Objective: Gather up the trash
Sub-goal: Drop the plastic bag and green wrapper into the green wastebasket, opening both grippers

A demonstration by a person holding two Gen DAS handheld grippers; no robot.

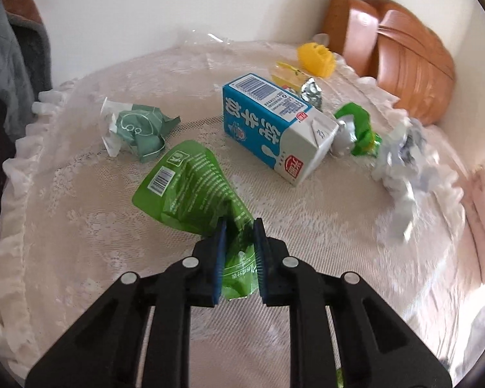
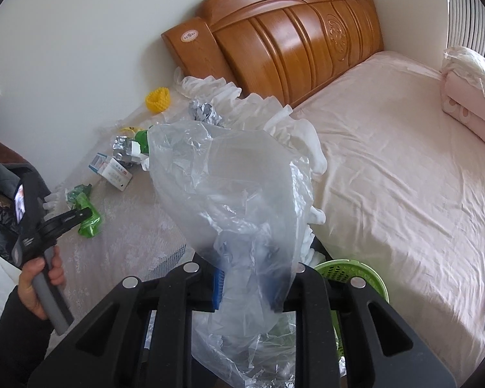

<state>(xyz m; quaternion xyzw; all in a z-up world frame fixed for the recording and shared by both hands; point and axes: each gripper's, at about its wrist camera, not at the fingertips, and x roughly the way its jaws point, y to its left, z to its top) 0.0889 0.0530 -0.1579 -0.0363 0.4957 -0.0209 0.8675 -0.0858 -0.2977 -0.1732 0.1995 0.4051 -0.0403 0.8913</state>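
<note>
The left gripper is pinched tight on the crumpled green plastic snack pouch, right over the lace-covered table. The right gripper is clamped on a clear thin plastic bag, hanging above the green slotted plastic basket. If it were me, I'd carry the pouch over slowly, since it's only caught by one end and looks floppy, and let go well inside the bag's mouth. There's plenty left on the table: the blue-and-white milk carton, a crumpled dark green paper wrapper and a yellow foam fruit net.
</note>
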